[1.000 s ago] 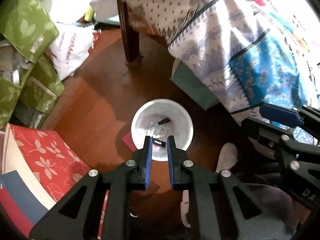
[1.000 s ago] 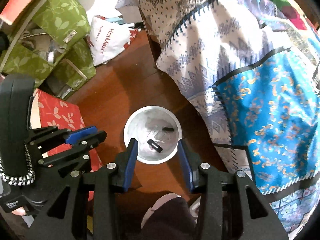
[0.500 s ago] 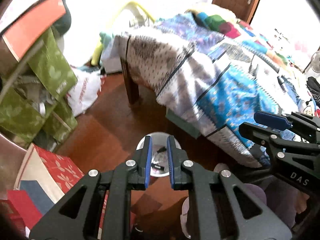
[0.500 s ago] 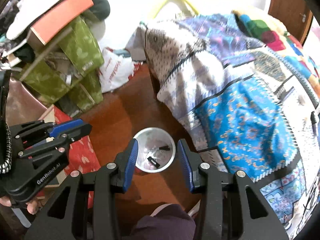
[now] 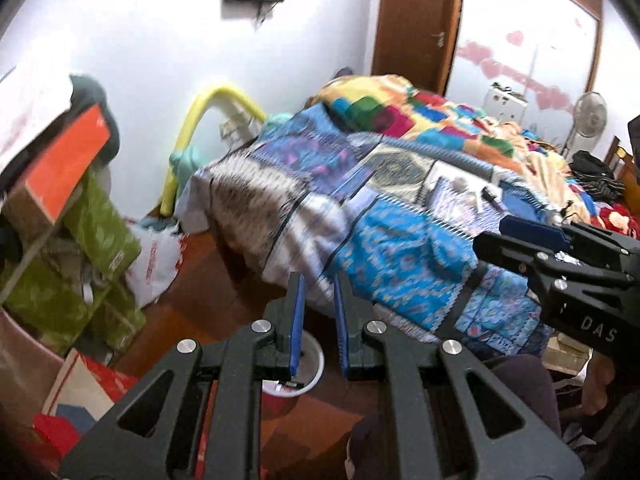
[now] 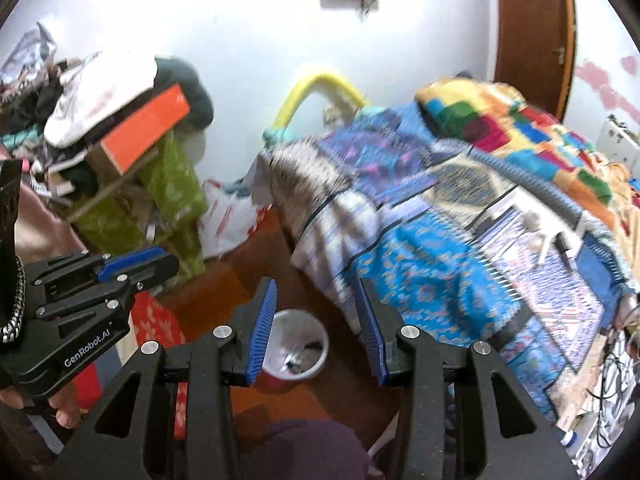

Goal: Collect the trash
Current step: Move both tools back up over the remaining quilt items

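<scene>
A: Right wrist view first — where is the trash bin?
B: The white bin (image 6: pixel 298 344) stands on the brown wooden floor (image 6: pixel 236 276), low in the picture, seen between the blue pads of the right gripper (image 6: pixel 316 328). Some dark scraps and pale crumpled bits lie inside it. Just beside it, on the right, hangs the edge of the patterned bedspread (image 6: pixel 420 248).
A: And the tongs?
B: The right gripper's jaws stand apart with nothing between them; they are above the bin, not touching it. The left gripper (image 5: pixel 319 320) has its pads drawn near together, a narrow gap left, and nothing is pinched there. In its own view the bin (image 5: pixel 310 364) shows only in part, behind the left finger.
A: Do the two see each other?
B: Yes — the left gripper (image 6: pixel 132 264) appears at the left edge of the right view, fingers of a hand (image 6: pixel 60 412) under it, and the right gripper (image 5: pixel 532 232) at the right edge of the left view.
A: What lies around?
B: Left of the bin, a red box with a leaf print (image 6: pixel 156 320); farther back, green leaf-print bags (image 6: pixel 176 188), a white plastic bag (image 6: pixel 224 216) and an orange box (image 6: pixel 148 128) on the pile. A yellow tube (image 6: pixel 320 84) arches at the bed's end against the white wall, and a brown door (image 6: pixel 532 32) stands behind.
</scene>
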The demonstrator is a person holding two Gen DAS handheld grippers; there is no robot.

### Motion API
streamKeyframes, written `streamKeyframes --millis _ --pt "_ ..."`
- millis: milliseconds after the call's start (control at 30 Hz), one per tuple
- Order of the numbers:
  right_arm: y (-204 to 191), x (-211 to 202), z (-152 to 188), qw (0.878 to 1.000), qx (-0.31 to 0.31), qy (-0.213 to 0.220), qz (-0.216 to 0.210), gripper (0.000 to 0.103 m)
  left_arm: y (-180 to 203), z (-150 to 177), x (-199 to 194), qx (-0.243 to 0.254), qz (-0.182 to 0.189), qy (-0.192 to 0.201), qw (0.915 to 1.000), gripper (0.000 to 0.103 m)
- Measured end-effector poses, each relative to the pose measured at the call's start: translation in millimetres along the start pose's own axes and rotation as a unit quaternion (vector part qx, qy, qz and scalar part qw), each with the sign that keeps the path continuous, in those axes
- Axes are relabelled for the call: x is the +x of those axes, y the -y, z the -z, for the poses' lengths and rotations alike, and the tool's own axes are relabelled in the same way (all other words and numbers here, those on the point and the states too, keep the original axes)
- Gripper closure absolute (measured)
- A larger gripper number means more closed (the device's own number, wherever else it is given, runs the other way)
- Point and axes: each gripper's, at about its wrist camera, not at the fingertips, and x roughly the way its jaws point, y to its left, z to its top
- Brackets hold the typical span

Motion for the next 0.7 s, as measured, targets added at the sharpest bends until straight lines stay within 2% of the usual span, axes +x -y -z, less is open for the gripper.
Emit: streamKeyframes --millis 100,167,233,300,400,467,533,700 --pt "14 -22 -3 0.999 0.004 0.030 0.019 0.065 19 -9 -7 0.013 0.013 0.013 0.9997 0.088" --pt "25 -37 -4 0.998 0.008 0.050 0.034 0.065 32 -17 -9 0.022 0.021 0.022 0.9993 0.077" --pt "36 -49 -5 0.996 0.012 0.066 0.052 0.065 45 -25 -9 0.029 0.027 0.029 0.9988 0.053" --pt "48 -59 -5 0.994 0.019 0.083 0.071 0.065 57 -33 -8 0.035 0.037 0.034 0.9981 0.045" --pt "67 -71 -6 0.990 0.030 0.096 0.096 0.064 75 -46 -1 0.048 0.044 0.031 0.9974 0.043" --pt "84 -77 -6 0.987 0.041 0.105 0.115 0.046 89 -55 7 0.056 0.047 0.032 0.9968 0.042" --pt "102 -85 -5 0.982 0.053 0.119 0.140 0.038 101 -64 16 0.061 0.052 0.033 0.9962 0.039" --pt "143 -89 -1 0.974 0.069 0.115 0.185 0.038 126 -81 42 0.066 0.072 0.022 0.9950 0.037"
